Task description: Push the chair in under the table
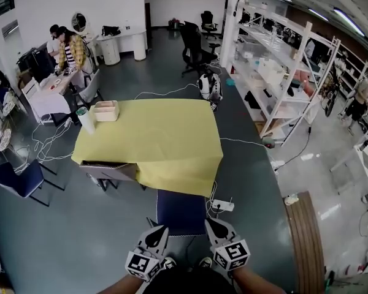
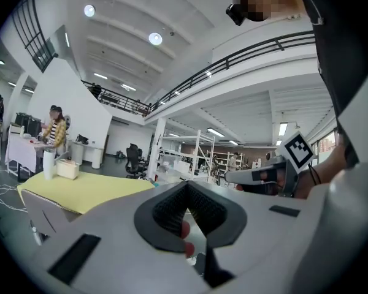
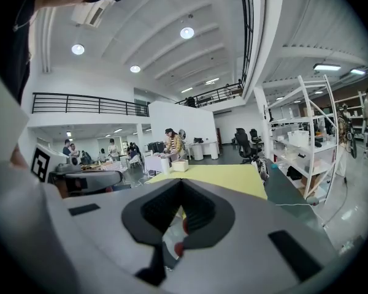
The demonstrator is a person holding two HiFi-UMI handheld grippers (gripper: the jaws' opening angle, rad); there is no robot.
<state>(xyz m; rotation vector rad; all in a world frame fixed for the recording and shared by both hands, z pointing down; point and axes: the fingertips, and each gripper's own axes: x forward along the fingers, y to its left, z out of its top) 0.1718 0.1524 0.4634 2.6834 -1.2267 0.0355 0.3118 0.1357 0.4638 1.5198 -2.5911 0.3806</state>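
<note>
**Blue chair at the near edge of the surface, both claws clenched**

The blue chair (image 1: 181, 212) stands on the dark floor at the near side of the surface (image 1: 148, 141). The surface is draped in a yellow cloth (image 1: 172, 164). The chair's far edge meets the hanging hem of the cloth, and most of its blue top shows clear of the surface.

The left claw (image 1: 161, 231) and the right claw (image 1: 211, 223) sit side by side at the bottom of the head view. One is at each near corner of the chair, and both tips point toward it (whether they touch it cannot be told from above). In each gripper view the two jaws stand pressed together with nothing held between them.

On the far left corner of the surface a white cup (image 1: 86, 120) stands upright just beside a pale tray (image 1: 106, 111). A white power strip (image 1: 222, 206) lies on the floor just right of the chair. White shelving (image 1: 282, 72) runs along the right side of the room.
</note>
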